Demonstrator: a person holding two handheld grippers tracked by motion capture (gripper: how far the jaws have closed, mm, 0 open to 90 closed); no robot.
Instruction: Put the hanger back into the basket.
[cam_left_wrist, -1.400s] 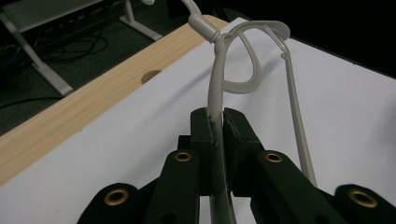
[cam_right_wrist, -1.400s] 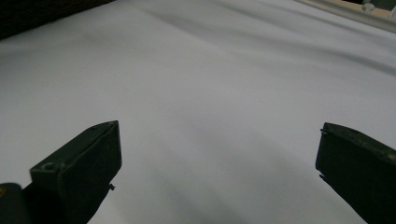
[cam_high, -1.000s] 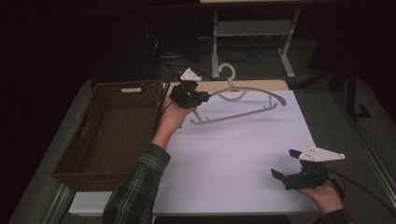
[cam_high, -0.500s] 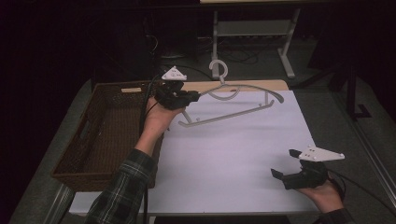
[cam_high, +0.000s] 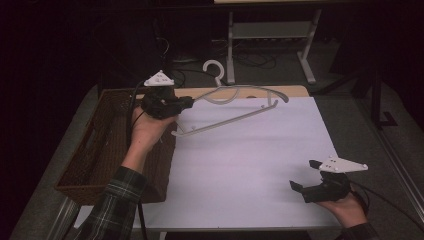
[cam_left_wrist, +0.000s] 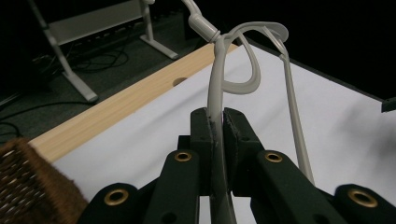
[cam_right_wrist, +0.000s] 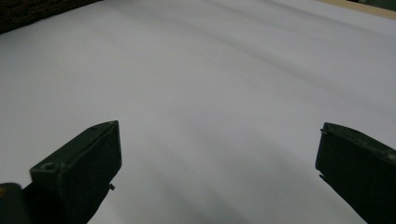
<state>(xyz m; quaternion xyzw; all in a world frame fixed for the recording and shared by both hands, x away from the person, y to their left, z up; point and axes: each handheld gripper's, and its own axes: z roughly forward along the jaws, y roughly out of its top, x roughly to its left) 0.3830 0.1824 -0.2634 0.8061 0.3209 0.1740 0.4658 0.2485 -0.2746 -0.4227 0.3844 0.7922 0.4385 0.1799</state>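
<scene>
At the near right edge of the white-covered table (cam_high: 250, 165), the right tool (cam_high: 306, 176) rests low with jaws spread wide, holding nothing. Farther left stands a brown woven wicker basket (cam_high: 100, 150). Beyond it, the left tool (cam_high: 186, 102) is clamped on one arm of a pale grey plastic clothes hanger (cam_high: 235, 112), lifted above the table, long axis running left-right, hook (cam_high: 214, 70) pointing away toward the dark room's metal stand (cam_high: 270, 35).

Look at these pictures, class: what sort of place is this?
Probably a dim workshop or lab set up for recording handling tasks. A table covered in white sheet, handheld grippers with cameras, cables on the floor and a metal stand behind suggest it.
</scene>
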